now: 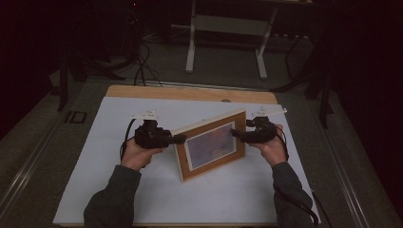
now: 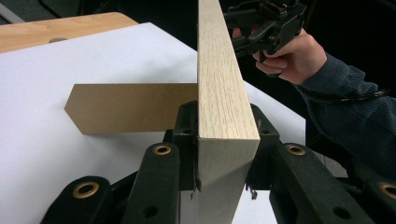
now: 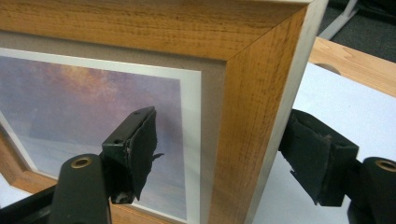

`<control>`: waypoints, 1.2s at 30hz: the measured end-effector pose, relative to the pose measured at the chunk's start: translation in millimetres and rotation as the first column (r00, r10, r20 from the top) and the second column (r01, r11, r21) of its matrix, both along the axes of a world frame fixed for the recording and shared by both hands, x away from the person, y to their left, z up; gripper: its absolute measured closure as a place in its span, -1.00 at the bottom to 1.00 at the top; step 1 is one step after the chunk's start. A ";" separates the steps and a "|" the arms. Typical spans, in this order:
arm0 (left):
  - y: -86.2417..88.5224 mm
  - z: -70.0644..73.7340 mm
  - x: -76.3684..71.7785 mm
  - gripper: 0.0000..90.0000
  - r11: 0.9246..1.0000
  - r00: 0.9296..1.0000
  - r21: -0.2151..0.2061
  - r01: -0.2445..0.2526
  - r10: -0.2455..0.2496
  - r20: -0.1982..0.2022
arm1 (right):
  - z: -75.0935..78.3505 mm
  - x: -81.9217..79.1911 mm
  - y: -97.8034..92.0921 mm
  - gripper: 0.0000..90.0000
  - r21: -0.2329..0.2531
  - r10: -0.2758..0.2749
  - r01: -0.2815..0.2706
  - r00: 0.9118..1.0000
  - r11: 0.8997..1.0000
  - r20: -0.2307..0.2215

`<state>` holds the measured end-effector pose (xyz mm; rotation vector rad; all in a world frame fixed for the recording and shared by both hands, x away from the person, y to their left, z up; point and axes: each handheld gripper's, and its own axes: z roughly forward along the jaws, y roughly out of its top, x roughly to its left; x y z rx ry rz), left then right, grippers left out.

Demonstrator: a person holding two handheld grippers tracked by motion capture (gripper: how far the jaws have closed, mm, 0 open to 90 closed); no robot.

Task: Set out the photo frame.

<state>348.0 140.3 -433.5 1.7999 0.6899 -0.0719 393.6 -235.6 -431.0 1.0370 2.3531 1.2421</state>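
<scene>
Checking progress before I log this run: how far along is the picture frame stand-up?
Done: picture frame is upright on the white table sheet, its back stand swung out. In hand: left gripper clamps one side edge; right gripper straddles the other, one finger apart from the glass. Left: settle it on the stand, release.

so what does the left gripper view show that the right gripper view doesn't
Left gripper view: the brown stand flap behind the picture frame, the frame's pale side edge clamped in the left claw, and the person's other hand holding the right claw. Right gripper view: the frame's front with its purple picture, and the right claw astride the frame's edge. Both: the frame and the white table cover.
</scene>
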 end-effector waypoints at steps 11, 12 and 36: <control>0.3 -0.1 1.2 0.59 1.000 1.000 -0.002 0.017 -0.017 0.001 | -0.8 8.9 2.9 -0.59 0.002 0.037 -0.037 0.999 0.999 -0.010; 0.4 -0.1 1.4 0.59 1.000 1.000 -0.002 0.019 -0.019 0.001 | -1.0 9.6 3.4 -0.59 0.003 0.038 -0.038 0.999 0.999 -0.010; -0.2 -0.7 5.9 0.59 1.000 1.000 -0.004 -0.016 0.017 0.018 | -1.9 23.0 0.7 -0.42 0.054 0.125 -0.122 0.990 0.991 -0.070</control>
